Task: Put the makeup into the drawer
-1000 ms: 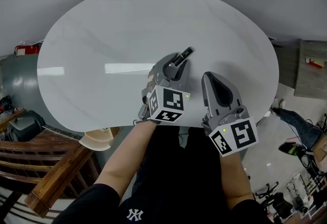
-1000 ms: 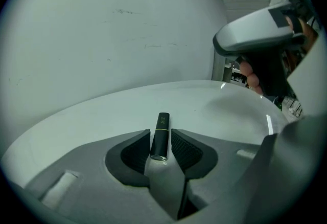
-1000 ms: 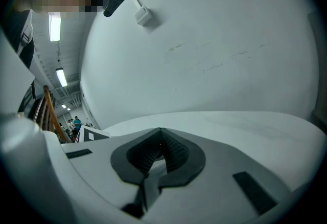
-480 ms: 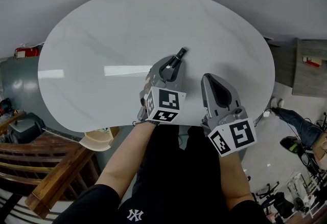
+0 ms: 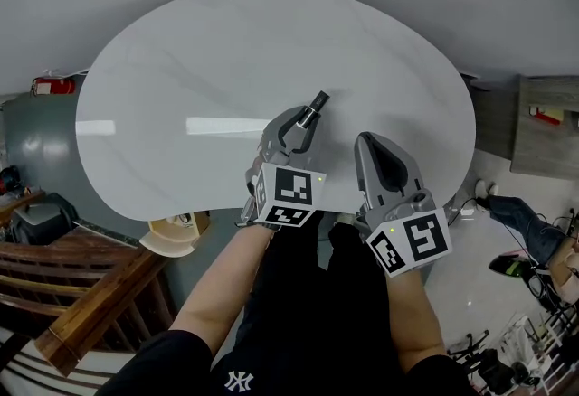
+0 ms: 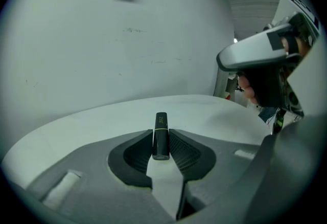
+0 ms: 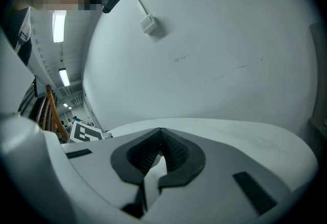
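Left claw (image 5: 299,124), jaws just closed in, pinches black makeup tube (image 6: 161,135), tip poking forward over white desk (image 5: 199,51). Right claw (image 7: 160,152) jaws together, nothing between, just beside.

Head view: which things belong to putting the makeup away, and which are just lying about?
Job: black makeup tube, which the left tool has just closed on; right tool, shut and empty; no drawer in view.
Lying about: white table; tan object under its edge; wooden furniture; red item.
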`<action>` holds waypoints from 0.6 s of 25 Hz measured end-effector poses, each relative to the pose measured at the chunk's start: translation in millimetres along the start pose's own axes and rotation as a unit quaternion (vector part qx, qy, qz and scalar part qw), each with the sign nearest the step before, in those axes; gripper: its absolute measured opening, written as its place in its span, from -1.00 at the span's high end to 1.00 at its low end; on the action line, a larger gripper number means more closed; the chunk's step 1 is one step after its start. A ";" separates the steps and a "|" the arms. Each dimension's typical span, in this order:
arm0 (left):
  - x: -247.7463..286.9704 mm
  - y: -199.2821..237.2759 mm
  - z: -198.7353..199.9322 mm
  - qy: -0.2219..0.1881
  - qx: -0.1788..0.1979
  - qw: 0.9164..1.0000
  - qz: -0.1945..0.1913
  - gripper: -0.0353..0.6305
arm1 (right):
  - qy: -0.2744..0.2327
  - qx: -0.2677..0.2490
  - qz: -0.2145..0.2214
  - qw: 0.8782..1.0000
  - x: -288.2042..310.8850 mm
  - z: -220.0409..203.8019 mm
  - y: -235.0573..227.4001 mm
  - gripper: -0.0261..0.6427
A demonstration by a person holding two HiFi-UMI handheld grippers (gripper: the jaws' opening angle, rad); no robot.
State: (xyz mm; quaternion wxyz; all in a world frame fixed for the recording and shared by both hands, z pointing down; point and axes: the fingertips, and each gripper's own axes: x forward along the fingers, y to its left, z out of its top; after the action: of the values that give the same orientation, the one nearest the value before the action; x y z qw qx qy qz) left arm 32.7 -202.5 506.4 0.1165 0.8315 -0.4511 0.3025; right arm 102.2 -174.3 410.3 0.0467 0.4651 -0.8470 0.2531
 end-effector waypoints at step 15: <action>-71.8 -44.5 29.3 -0.030 -0.026 0.998 0.038 0.59 | -0.013 -0.029 0.036 0.999 -62.3 20.3 21.0 0.88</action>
State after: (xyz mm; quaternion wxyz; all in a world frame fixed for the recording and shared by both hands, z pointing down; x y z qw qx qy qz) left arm 51.4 -142.2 443.1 0.1124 0.8192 -0.4935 0.2697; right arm 123.4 -127.1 365.0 0.0402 0.4356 -0.8710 0.2239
